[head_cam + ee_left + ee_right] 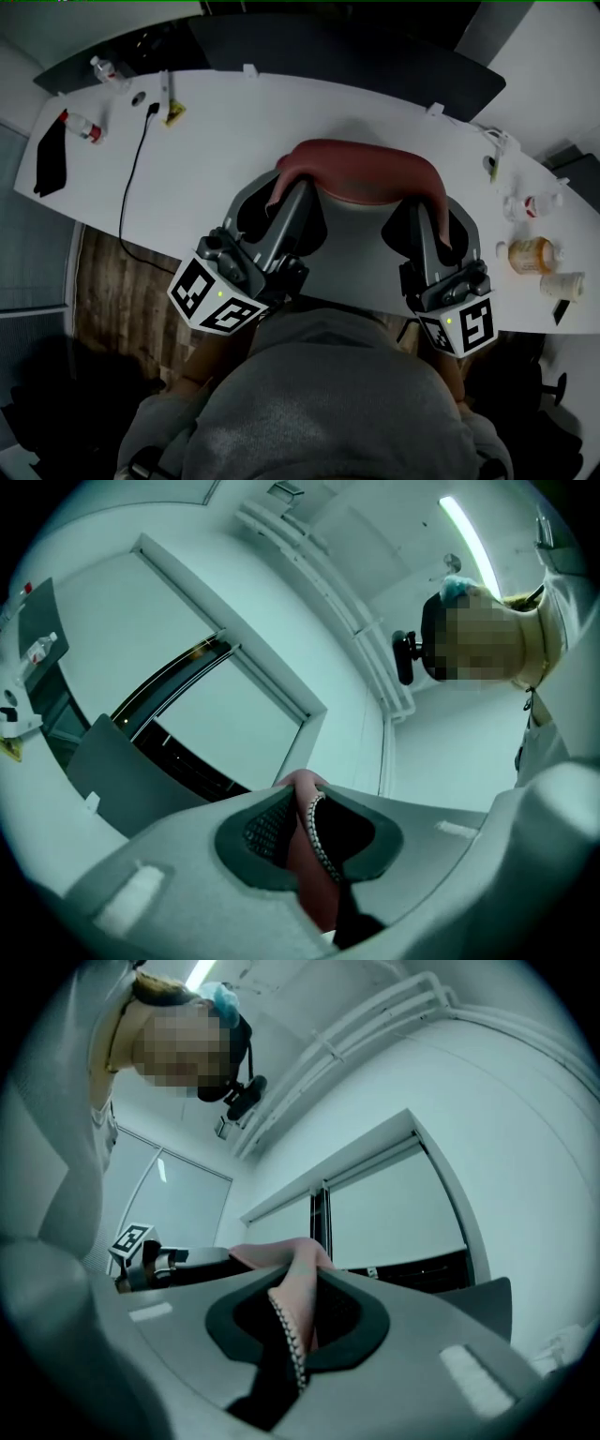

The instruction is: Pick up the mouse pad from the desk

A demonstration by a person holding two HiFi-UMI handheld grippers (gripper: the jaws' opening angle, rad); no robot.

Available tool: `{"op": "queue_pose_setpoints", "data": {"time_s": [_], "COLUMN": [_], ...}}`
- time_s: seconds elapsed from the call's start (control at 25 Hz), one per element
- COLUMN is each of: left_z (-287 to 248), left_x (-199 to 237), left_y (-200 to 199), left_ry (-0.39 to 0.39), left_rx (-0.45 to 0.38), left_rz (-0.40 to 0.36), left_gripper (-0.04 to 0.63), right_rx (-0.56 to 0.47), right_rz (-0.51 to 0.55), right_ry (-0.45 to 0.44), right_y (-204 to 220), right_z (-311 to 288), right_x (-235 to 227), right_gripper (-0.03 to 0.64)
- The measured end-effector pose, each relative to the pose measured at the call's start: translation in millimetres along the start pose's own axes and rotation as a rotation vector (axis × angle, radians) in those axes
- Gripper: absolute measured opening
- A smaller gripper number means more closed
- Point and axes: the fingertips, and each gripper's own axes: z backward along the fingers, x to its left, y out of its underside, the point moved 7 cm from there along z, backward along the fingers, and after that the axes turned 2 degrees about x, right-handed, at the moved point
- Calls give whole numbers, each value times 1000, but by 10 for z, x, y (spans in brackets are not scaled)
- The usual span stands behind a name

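Observation:
The reddish-pink mouse pad hangs lifted above the white desk, arched between both grippers. My left gripper is shut on its left end, and my right gripper is shut on its right end. In the left gripper view the pad's edge is pinched between the ribbed pads. In the right gripper view the pad is likewise clamped, and it stretches away toward the left gripper. Both grippers point slightly upward at walls and windows.
On the desk's left lie a black cable, two bottles, a black flat item and a small yellow tag. At the right end stand an orange pill bottle and small containers. A dark chair stands behind.

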Motion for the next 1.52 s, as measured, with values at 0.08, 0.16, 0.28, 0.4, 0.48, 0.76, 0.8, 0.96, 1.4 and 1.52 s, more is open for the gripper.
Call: {"op": "queue_pose_setpoints", "data": {"time_s": [0.08, 0.16, 0.28, 0.4, 0.48, 0.76, 0.8, 0.96, 1.4, 1.52], "left_z": [3, 9, 43, 103, 156, 268, 289, 322, 395, 404], "left_x": [-68, -115, -137, -134, -133, -121, -126, -135, -288, -364], "left_y": [-120, -191, -227, -262, -296, -384, -393, -413, -416, -450], "left_ry": [39, 71, 97, 116, 133, 158, 161, 178, 184, 181], "left_rx": [-34, -51, -54, -49, -50, -31, -29, -31, -34, -47], "left_rz": [4, 7, 13, 14, 14, 0, -2, -8, -19, -31], "left_gripper": [61, 63, 64, 64, 64, 64, 65, 66, 67, 67], "right_rx": [-37, -66, -104, -118, -122, -142, -145, -169, -189, -189], "right_rz": [1, -6, -18, -11, 6, 32, 32, 24, 72, 87], "right_ry": [-24, -35, -34, -30, -29, -1, 1, 17, 24, 17], "right_y": [-127, -204, -263, -307, -320, -323, -326, -341, -437, -478], "right_z": [10, 20, 21, 34, 58, 90, 93, 85, 247, 292], "right_x": [60, 98, 154, 250, 327, 498, 521, 591, 716, 733], "right_gripper": [43, 43, 43, 43, 43, 43, 43, 43, 48, 49]}}
